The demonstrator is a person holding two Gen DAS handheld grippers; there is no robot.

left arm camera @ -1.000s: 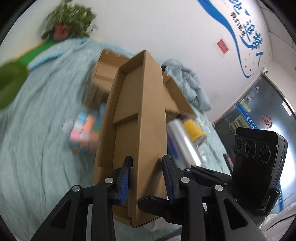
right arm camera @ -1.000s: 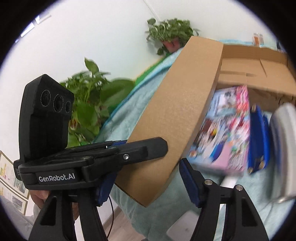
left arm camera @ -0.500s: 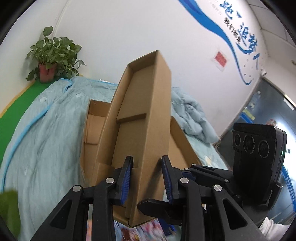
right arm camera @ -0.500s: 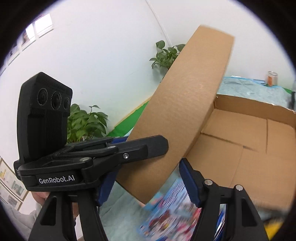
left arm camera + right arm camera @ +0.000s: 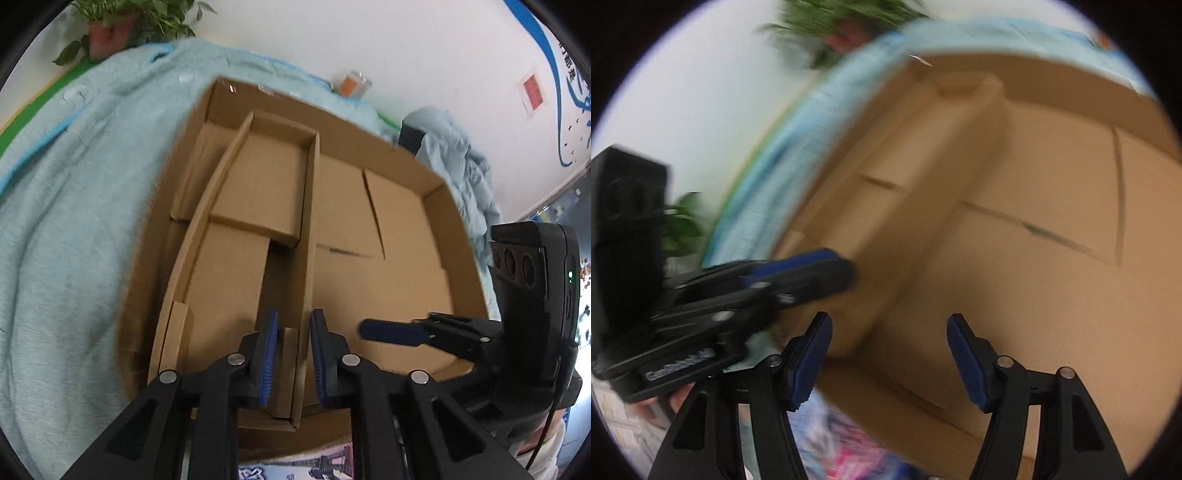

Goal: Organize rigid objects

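Note:
A long, open-topped small cardboard box lies inside a wide shallow cardboard box on a light blue blanket. My left gripper is shut on the small box's right wall near its near end. To its right, one blue finger of my right gripper hovers over the large box's floor, apart from the small box. The right wrist view is blurred. It shows my right gripper open, with the small box ahead, the left gripper beside it and the large box's floor to the right.
The blanket spreads to the left. A potted plant and an orange jar stand by the far wall. A bunched blue quilt lies at the right. A colourful printed box lies just in front of the large box.
The small box was held up and tilted in the air; now it lies down inside the large box. Both grippers have swung over the large box and dipped toward it.

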